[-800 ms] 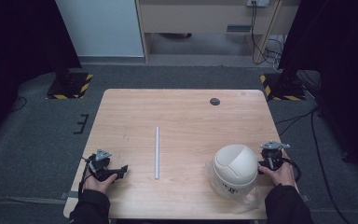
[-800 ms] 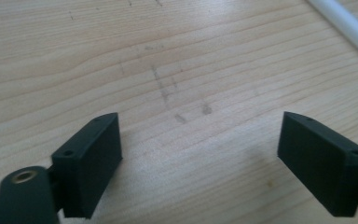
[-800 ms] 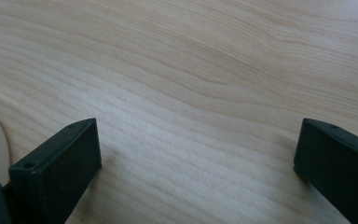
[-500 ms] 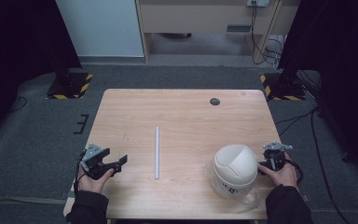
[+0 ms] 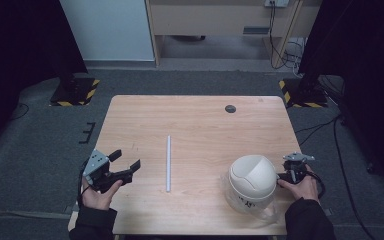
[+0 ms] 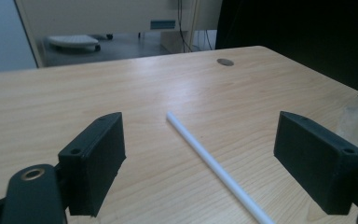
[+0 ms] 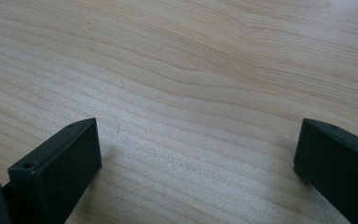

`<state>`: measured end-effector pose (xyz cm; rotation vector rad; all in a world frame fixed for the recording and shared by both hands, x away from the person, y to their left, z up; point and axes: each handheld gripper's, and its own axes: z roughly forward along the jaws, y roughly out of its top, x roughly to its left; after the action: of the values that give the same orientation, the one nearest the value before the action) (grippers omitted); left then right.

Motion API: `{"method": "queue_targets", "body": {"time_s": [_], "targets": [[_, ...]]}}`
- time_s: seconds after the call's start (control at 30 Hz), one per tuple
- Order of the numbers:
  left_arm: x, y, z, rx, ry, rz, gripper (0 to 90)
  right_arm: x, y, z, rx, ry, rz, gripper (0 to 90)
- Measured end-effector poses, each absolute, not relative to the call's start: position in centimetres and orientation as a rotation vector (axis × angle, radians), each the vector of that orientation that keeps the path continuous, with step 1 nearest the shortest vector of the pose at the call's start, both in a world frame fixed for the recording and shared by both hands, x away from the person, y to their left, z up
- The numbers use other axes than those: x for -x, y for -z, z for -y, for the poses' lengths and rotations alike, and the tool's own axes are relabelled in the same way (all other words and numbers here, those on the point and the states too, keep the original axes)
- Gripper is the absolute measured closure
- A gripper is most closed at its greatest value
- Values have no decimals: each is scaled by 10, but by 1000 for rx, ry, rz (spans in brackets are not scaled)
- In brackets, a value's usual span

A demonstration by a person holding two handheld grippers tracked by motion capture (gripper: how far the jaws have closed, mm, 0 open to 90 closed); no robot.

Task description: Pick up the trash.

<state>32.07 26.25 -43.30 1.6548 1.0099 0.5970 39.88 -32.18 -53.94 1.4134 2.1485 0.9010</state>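
While its jaws are spread wide with nothing between them, the left gripper is held near the white stick. Beside what looks like a helmet, the right gripper is spread too.

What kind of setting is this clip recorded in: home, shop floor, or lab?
Most likely a lab or recording studio. A bare wooden table stands on grey carpet, black stands with yellow-and-black hazard-striped bases flank it, and dark curtains close off both sides. Cables run to a wall outlet behind.
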Motion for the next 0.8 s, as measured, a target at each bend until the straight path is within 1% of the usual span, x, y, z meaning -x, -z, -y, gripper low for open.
{"method": "queue_targets", "body": {"time_s": [0.17, 0.5, 0.6, 0.73, 0.8], "targets": [[-317, 418, -246, -1661, -587, -921, 150, -399, 539, 322, -1414, -901, -2149, 8], [-314, 399, -223, -1672, -587, -842, 141, -399, 539, 322, -1414, -900, -2149, 8], [-314, 392, -213, -1656, -543, -815, 147, -399, 539, 322, -1417, -900, -2148, 8], [-315, 387, -203, -1666, -518, -774, 147, -399, 539, 322, -1419, -901, -2146, 8], [-317, 385, -190, -1677, -479, -736, 148, -399, 539, 322, -1417, -900, -2149, 8]]}}
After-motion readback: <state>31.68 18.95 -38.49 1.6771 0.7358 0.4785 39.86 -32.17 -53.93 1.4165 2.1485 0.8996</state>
